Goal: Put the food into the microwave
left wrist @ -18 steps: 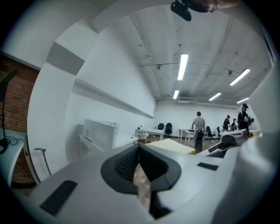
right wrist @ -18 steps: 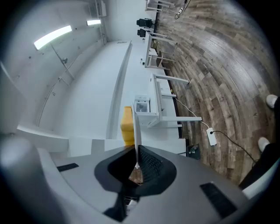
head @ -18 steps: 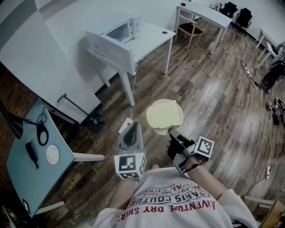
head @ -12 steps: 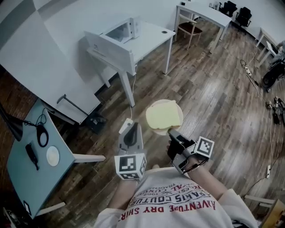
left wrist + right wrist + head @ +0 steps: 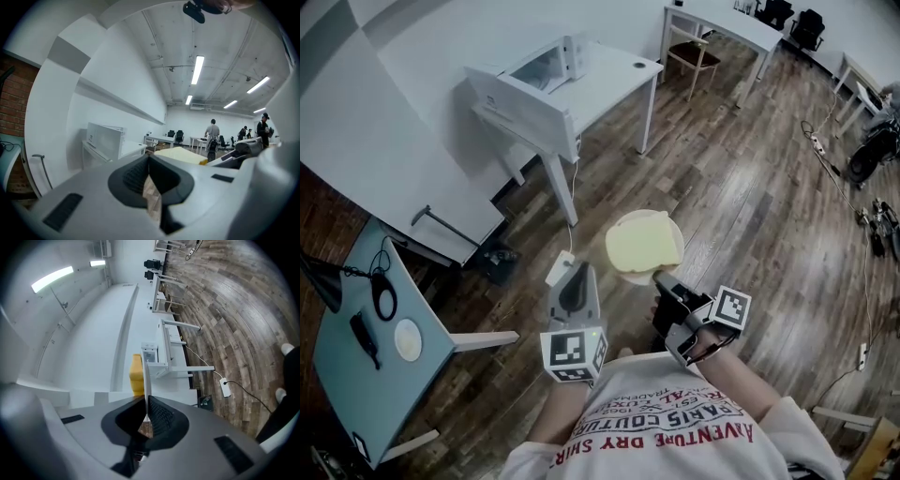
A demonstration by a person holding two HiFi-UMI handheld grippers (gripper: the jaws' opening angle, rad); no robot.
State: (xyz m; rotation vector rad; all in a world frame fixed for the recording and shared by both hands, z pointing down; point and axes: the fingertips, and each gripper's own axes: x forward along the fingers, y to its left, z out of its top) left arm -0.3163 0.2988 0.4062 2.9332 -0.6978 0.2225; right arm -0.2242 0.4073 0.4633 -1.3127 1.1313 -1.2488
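Observation:
A pale yellow slab of food (image 5: 644, 242) lies on a round white plate (image 5: 630, 274). My right gripper (image 5: 661, 279) is shut on the plate's near rim and holds it level above the wooden floor. In the right gripper view the plate (image 5: 146, 380) shows edge-on between the jaws, with the food (image 5: 136, 373) on its left. My left gripper (image 5: 573, 269) hangs beside the plate on the left, shut and with nothing in it. The white microwave (image 5: 539, 70) stands on a white table (image 5: 614, 75) well ahead, at the upper left, and also appears as the microwave (image 5: 105, 140) in the left gripper view.
A white power strip (image 5: 560, 268) with its cable lies on the floor below the left gripper. A teal side table (image 5: 342, 375) with small items stands at the left. More desks (image 5: 727, 23) and chairs fill the back right. People (image 5: 212, 133) stand far off.
The head view has shifted slightly, so the table with the microwave sits a little further left. Both grippers and the plate keep the same pose.

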